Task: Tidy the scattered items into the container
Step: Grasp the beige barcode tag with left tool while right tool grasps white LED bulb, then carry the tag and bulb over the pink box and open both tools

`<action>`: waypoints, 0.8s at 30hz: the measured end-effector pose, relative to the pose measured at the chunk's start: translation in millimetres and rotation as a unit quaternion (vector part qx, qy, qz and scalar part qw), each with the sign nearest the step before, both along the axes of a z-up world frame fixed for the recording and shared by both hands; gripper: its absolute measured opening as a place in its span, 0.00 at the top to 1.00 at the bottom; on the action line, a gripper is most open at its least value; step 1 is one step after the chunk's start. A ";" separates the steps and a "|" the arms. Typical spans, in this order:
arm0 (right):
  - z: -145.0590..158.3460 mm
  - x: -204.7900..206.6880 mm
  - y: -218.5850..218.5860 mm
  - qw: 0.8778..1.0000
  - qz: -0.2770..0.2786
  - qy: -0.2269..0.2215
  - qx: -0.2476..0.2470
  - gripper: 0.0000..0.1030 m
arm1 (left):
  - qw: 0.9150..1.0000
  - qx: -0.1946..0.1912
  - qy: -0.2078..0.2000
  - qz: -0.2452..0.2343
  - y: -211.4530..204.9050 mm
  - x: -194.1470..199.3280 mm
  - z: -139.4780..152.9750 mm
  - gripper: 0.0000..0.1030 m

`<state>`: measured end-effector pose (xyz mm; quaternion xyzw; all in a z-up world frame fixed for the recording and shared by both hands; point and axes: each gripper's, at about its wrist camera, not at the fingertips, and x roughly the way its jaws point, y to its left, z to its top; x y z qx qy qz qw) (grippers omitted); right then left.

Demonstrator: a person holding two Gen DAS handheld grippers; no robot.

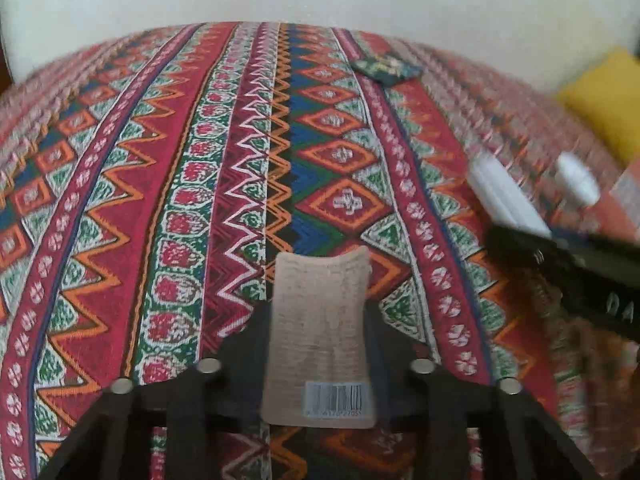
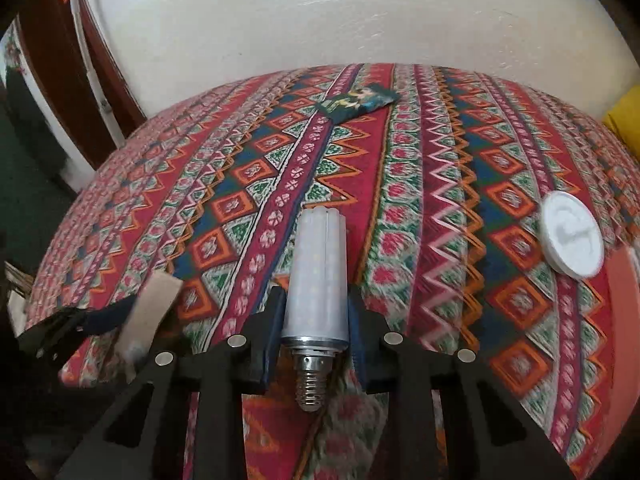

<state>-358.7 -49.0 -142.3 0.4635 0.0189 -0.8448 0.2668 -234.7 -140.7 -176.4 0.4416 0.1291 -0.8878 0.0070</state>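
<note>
We find both tools loaded above the patterned cloth (image 2: 460, 208) on the bench. The left tool (image 1: 320, 320) pinches a flat tan card (image 1: 320, 332) with a barcode at its near end. The right tool (image 2: 314, 312) pinches a white corn-style LED bulb (image 2: 316, 276) by its body, screw base pointing back toward the handle.

We take the orange-red form (image 2: 624, 320) at the right edge of the right wrist view to be the container, though too little of it shows to confirm this or to see its contents. Relative to it:
- a white round lid (image 2: 572, 236) lies just beside it, apparently on the cloth;
- a dark printed packet (image 2: 360, 102) lies well apart from it, near the far edge of the cloth;
- both held items hang clear of it.

In our judgement, two items are in transit and at least the packet remains outside.
</note>
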 end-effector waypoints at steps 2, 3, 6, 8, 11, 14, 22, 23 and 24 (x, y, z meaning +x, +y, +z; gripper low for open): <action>7.4 4.8 10.5 1.000 -0.008 -0.003 -0.010 0.69 | 0.999 0.036 0.002 0.008 -11.0 4.8 4.3 0.84; 11.5 6.7 14.7 1.000 -0.011 -0.005 -0.019 0.69 | 0.999 0.045 0.004 0.011 -13.4 8.2 6.3 0.84; 23.9 12.4 27.5 0.999 -0.021 -0.012 -0.045 0.69 | 0.997 0.072 0.020 0.013 -16.9 24.1 17.8 0.85; 32.1 16.2 36.1 0.998 -0.027 -0.017 -0.063 0.69 | 0.996 0.084 0.038 0.009 -13.5 35.3 33.3 0.85; 44.4 22.0 48.8 0.995 -0.036 -0.024 -0.089 0.69 | 0.994 0.090 0.067 -0.003 -6.1 54.3 57.6 0.85; 56.8 27.7 61.6 0.992 -0.046 -0.031 -0.116 0.69 | 0.992 0.086 0.096 -0.006 -1.4 76.8 84.9 0.85; 106.6 84.6 31.4 0.988 0.028 -0.002 -0.150 0.69 | 0.982 0.062 0.175 0.044 -22.5 148.3 154.2 0.85; 114.0 93.5 25.5 0.987 0.040 0.004 -0.154 0.69 | 0.979 0.054 0.187 0.054 -26.6 160.8 163.4 0.85; 121.3 102.4 19.8 0.986 0.053 0.010 -0.159 0.69 | 0.977 0.045 0.198 0.064 -31.0 173.8 172.5 0.85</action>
